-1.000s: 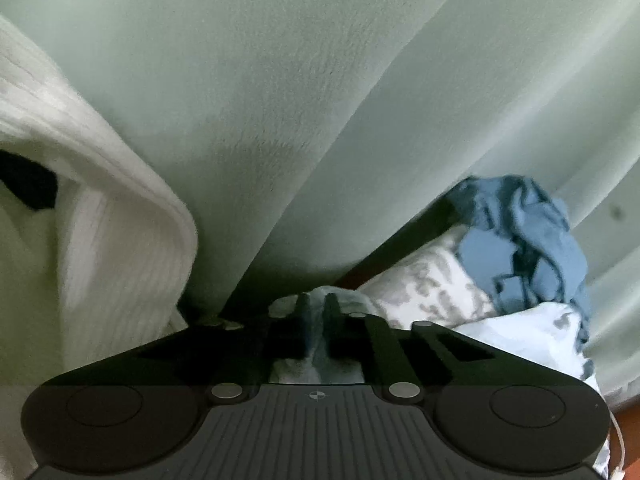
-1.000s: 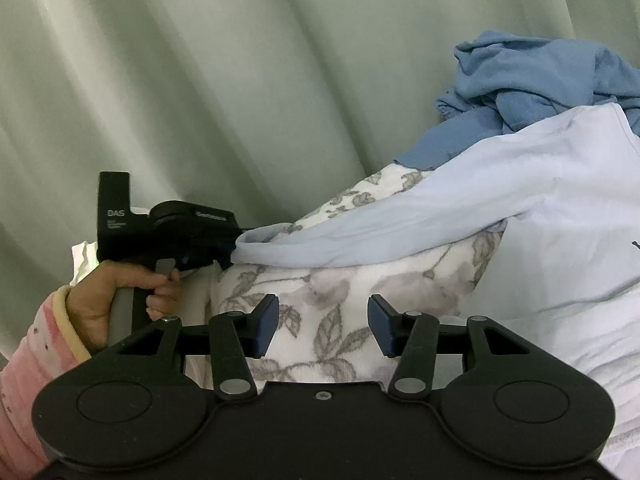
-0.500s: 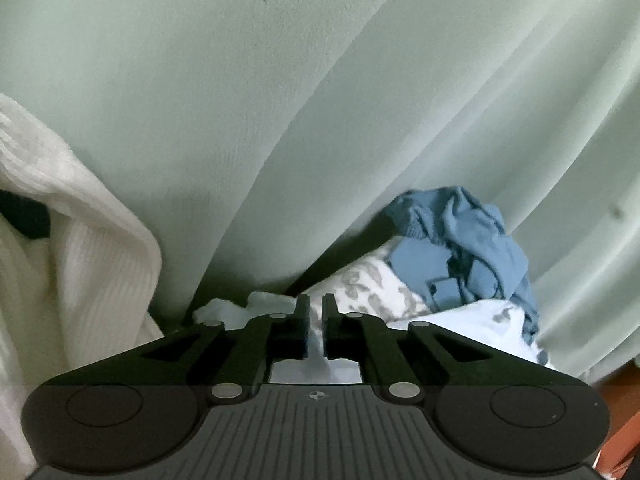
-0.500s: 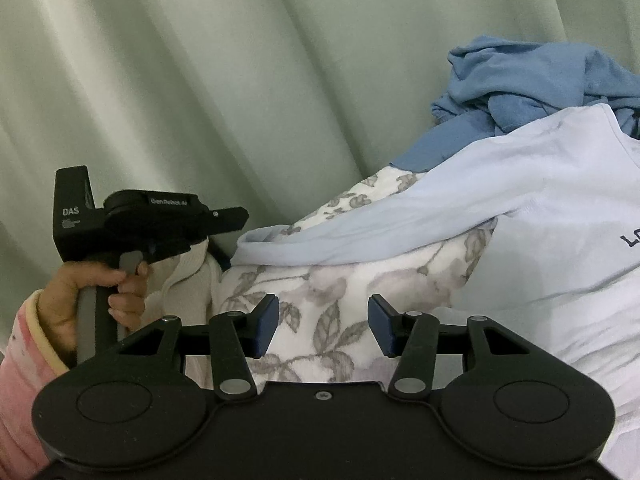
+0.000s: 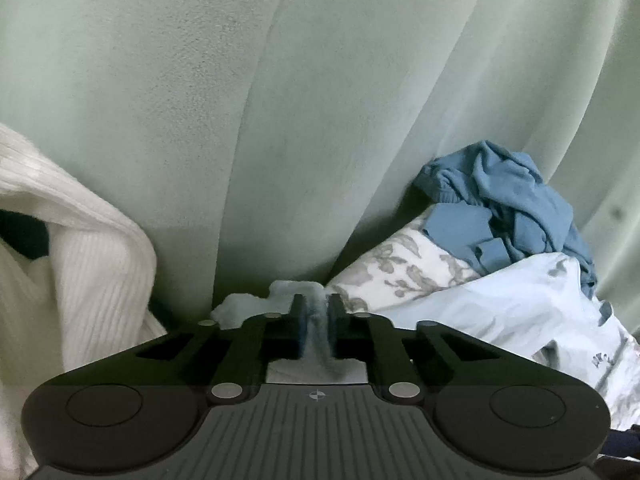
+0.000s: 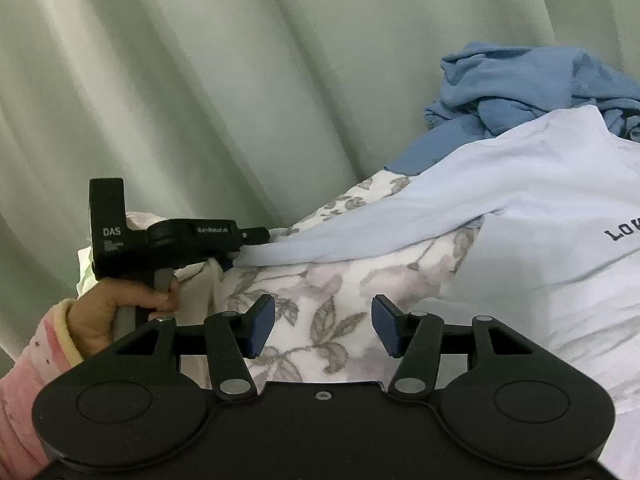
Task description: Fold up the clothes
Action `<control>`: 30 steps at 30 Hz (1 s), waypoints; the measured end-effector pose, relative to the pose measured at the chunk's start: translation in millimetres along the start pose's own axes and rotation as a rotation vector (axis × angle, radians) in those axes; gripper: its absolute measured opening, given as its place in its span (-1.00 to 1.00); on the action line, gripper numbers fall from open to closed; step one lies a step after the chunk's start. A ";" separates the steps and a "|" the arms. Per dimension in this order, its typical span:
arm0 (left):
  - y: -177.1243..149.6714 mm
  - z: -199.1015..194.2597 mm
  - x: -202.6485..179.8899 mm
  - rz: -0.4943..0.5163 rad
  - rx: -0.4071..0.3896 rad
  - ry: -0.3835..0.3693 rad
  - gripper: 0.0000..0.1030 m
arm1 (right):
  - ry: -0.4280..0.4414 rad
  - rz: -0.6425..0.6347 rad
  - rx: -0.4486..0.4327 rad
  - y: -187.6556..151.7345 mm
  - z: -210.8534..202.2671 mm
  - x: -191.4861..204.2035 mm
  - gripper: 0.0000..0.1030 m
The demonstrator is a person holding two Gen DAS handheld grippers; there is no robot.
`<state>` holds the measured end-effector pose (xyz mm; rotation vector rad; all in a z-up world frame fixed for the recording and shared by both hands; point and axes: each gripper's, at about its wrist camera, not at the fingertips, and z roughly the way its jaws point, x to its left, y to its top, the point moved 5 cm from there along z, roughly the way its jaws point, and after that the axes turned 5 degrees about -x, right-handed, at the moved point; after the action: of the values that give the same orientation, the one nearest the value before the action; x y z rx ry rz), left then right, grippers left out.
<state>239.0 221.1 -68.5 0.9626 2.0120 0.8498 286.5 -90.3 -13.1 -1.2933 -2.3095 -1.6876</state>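
Note:
A light blue shirt (image 6: pixel 520 208) with dark lettering lies spread over a floral fabric (image 6: pixel 320 280). My left gripper (image 5: pixel 316 308) pinches the end of its sleeve. The jaws are closing, with a strip of pale blue cloth (image 5: pixel 318 332) squeezed between the pads. The right wrist view shows that gripper (image 6: pixel 256 236) from the side, held by a hand (image 6: pixel 104 308), its tip at the sleeve end. My right gripper (image 6: pixel 322 320) hovers over the floral fabric. Its jaws are opening and nothing is between them.
A crumpled darker blue garment (image 6: pixel 520 80) is heaped behind the shirt, against a pale green curtain (image 5: pixel 280 100). A white ribbed knit (image 5: pixel 80 260) hangs at the left of the left wrist view. A pink sleeve (image 6: pixel 24 380) is at the lower left.
Half a second ago the left gripper sat further left with its jaws slightly apart. It has since moved right onto the sleeve end and pinched it. The right jaws stand slightly wider.

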 end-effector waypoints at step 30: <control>-47.1 -100.8 -125.2 0.161 0.052 -0.761 -0.52 | -0.190 0.130 -0.135 -11.4 -85.6 -66.7 0.07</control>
<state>195.5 69.0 -13.4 1.2552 1.3170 0.4090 285.9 -199.4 -15.7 -1.6581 -2.1798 -1.7765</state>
